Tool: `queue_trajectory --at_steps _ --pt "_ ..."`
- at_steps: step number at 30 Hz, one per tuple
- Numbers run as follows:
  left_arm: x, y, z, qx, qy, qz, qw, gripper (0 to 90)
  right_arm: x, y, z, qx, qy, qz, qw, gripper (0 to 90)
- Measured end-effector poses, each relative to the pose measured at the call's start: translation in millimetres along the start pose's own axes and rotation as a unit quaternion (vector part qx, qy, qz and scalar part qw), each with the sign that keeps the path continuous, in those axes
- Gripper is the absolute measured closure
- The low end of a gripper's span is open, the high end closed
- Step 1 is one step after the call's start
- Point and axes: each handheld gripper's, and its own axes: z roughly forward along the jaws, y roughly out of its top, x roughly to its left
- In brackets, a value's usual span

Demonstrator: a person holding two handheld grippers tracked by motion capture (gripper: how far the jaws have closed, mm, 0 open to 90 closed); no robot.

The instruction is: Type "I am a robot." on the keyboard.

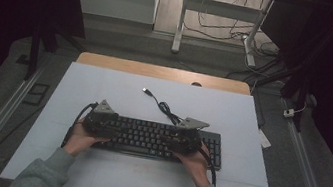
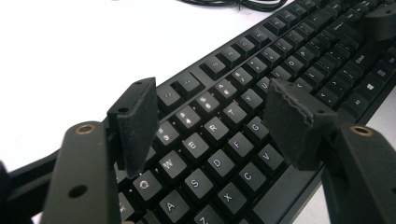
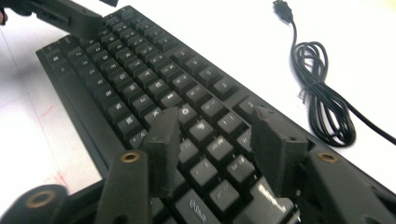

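Both grippers hover over the keyboard [image 1: 157,140], left gripper [image 2: 212,123] above its letter keys, right gripper [image 3: 217,149] near the opposite end, jaws apart, grasping nothing. This looks like key pressing; next, one pad [image 2: 140,123] likely must lower onto a single key.

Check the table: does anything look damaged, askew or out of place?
The keyboard lies straight. Its cable is unplugged, bundled loosely beside it on the white mat. The left gripper's right pad has a frayed, ragged edge.
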Motion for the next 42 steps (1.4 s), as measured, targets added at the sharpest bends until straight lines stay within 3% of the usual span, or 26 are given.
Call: queue_trajectory --at_steps 12,24,29,42 --pt "-0.9 0.2 2.1 0.008 0.000 0.005 1.0000 34.6 6.1 8.6 14.3 0.007 0.033 -0.023 0.9992 89.4" --pt "-1.9 0.1 3.2 0.011 -0.001 0.004 0.9999 34.0 9.8 11.2 40.6 0.039 0.043 -0.028 0.9979 89.6" --pt "-2.1 -0.1 3.8 0.013 0.000 0.005 0.9999 33.7 11.4 10.9 46.1 0.047 0.034 -0.035 0.9977 89.6" --pt "-2.1 -0.4 4.8 0.017 0.002 0.007 0.9998 33.3 10.0 10.2 48.9 0.040 0.025 -0.032 0.9984 89.6"
